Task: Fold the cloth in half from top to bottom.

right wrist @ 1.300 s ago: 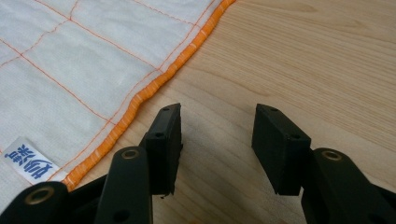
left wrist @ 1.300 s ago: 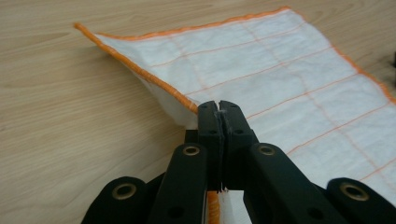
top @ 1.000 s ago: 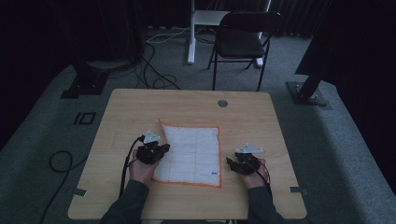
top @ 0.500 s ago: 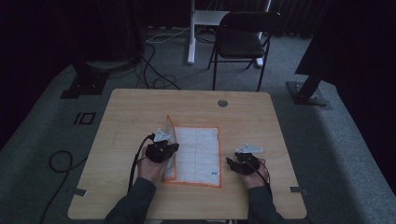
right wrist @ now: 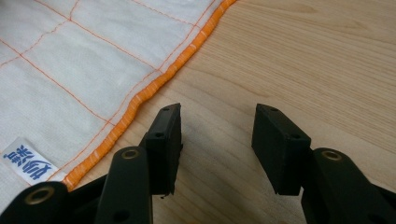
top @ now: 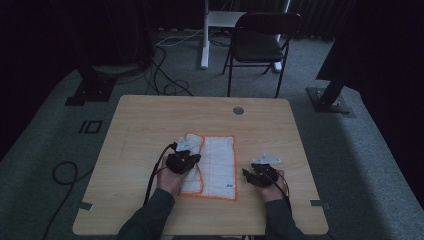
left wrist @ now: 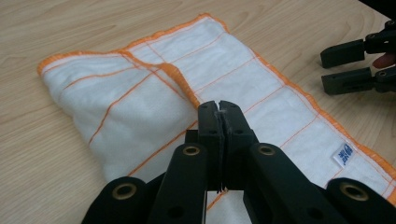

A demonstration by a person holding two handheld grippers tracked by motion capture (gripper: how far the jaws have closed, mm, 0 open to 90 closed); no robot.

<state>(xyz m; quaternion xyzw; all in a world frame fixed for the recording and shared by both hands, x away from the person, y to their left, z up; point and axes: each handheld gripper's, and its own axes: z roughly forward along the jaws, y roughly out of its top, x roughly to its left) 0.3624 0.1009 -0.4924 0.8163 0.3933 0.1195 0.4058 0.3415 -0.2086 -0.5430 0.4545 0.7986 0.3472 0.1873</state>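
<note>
A: Setting: dim room, grey carpet, light wooden bench at centre frame.

B: Nearest items?

A: Lower centre of the high view, two sleeved forearms. Left hand-held gripper, jaws pressed together on a raised fold of the cloth; a thin sliver of white fabric shows between its tips in the left gripper view. Right hand-held gripper, jaws spread wide over bare wood, just beside the cloth's orange hem.

B: Cloth?

A: White, orange grid lines and border, blue-printed label near its lower right corner. Left part doubled over onto the middle.

B: Farther back?

A: Round grommet, upper bench. Folding chair, top of frame; floor cables at upper left.
</note>
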